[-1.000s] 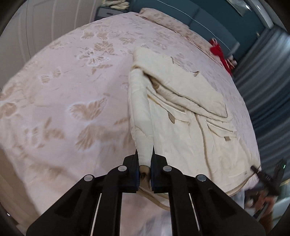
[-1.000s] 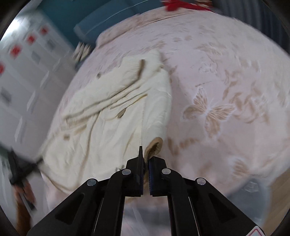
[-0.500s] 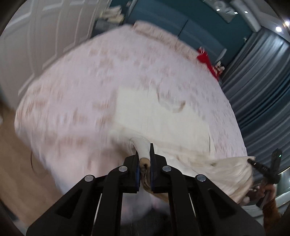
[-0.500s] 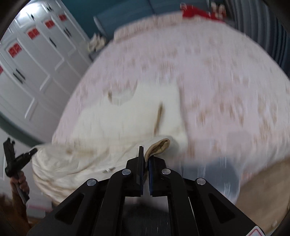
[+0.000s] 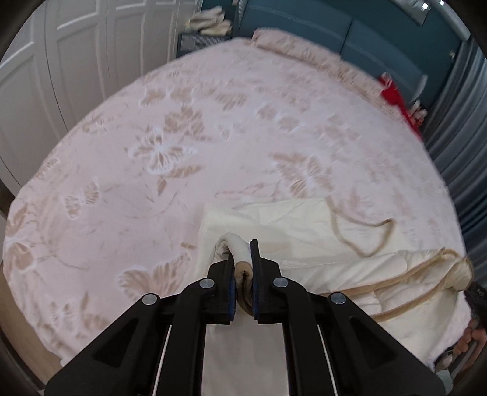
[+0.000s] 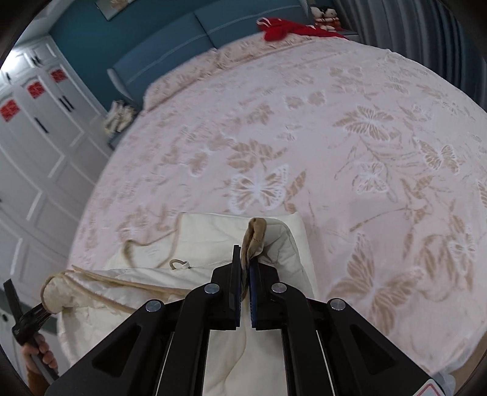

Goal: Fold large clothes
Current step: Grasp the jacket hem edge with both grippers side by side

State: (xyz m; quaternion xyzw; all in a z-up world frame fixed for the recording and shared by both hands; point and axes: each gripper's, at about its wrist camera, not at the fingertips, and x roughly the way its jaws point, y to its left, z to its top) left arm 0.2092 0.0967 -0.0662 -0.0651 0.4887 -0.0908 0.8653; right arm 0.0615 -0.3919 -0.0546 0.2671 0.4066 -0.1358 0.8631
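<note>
Garment [image 5: 304,231] at bed [image 5: 182,121] edge

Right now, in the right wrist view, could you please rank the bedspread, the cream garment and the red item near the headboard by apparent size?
1. Bedspread, filling most of the view.
2. Cream garment.
3. Red item, though it lies far from the camera, so its true size is unsure.

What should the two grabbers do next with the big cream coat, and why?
Probably lower both ends onto the bedspread and line them up. The left gripper and the right gripper each pinch a tan-trimmed end of the cream coat, and the near part hangs off the bed's edge.
</note>
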